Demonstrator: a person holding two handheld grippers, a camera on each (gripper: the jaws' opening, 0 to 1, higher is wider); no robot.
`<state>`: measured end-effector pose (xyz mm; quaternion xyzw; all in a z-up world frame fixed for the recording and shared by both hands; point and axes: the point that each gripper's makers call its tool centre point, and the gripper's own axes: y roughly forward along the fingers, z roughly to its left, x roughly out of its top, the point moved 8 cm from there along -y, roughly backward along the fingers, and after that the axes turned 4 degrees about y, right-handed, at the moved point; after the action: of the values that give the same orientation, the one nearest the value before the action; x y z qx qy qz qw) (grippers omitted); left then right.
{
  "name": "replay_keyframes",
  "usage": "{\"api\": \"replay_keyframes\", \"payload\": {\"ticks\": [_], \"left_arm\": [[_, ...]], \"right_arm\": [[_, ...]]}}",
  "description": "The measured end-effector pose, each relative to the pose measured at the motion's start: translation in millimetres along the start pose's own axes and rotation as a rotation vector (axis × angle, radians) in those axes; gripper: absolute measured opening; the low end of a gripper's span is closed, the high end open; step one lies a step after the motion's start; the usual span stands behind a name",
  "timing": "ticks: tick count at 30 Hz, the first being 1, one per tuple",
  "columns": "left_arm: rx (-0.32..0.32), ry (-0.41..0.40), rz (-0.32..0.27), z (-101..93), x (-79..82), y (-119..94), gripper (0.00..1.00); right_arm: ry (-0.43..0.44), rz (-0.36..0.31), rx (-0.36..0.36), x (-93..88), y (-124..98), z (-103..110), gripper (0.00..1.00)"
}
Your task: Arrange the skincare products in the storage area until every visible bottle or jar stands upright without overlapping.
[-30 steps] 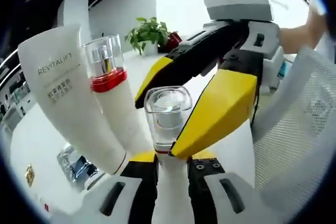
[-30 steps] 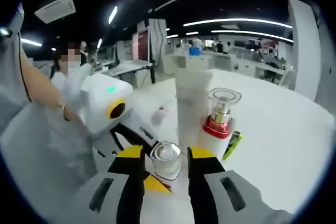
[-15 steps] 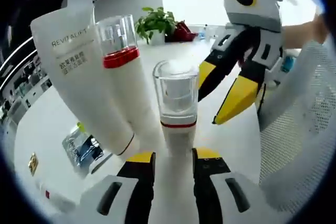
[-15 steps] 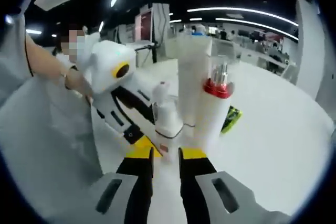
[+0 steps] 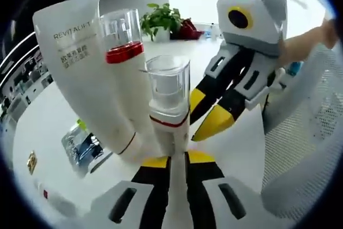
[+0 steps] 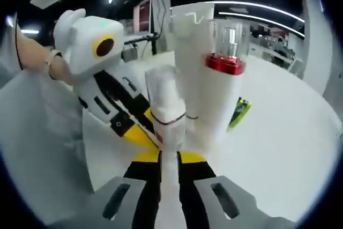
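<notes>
Nearest in the left gripper view, the left gripper [image 5: 176, 159] has its yellow-tipped jaws drawn narrow at the foot of a small white pump bottle with a clear cap [image 5: 168, 108]; whether they pinch it I cannot tell. The bottle stands upright on the white table [image 5: 43, 127]. In the right gripper view, the right gripper [image 6: 169, 157] also sits narrow at that bottle's base, likely steadying it. Just behind, touching or nearly so, stand a red-collared pump bottle [image 5: 126, 79] and a white Revitalift tube [image 5: 80, 73], grouped upright. A small sachet [image 5: 80, 151] lies flat beside them. Farthest, a potted plant [image 5: 163, 20].
</notes>
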<state>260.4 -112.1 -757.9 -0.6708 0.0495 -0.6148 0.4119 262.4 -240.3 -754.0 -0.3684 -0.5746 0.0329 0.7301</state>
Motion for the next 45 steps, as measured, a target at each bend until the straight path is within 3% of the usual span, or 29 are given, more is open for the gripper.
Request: {"api": "replay_keyframes", "payload": {"ticks": [4,30,45], "left_arm": [[0.004,-0.014,0.0,1.9,1.2,3.5,0.08],[0.018,-0.023,0.021,18.3,9.6,18.8,0.08],[0.007,-0.029,0.021,16.2,10.5,15.9,0.08]], "right_arm": [[-0.031,-0.002,-0.025,1.7,2.8,-2.9,0.09],[-0.014,0.005,-0.079,2.8,8.5,-19.6,0.06],[-0.007,0.012,-0.079,2.9,7.9,-18.4,0.06]]}}
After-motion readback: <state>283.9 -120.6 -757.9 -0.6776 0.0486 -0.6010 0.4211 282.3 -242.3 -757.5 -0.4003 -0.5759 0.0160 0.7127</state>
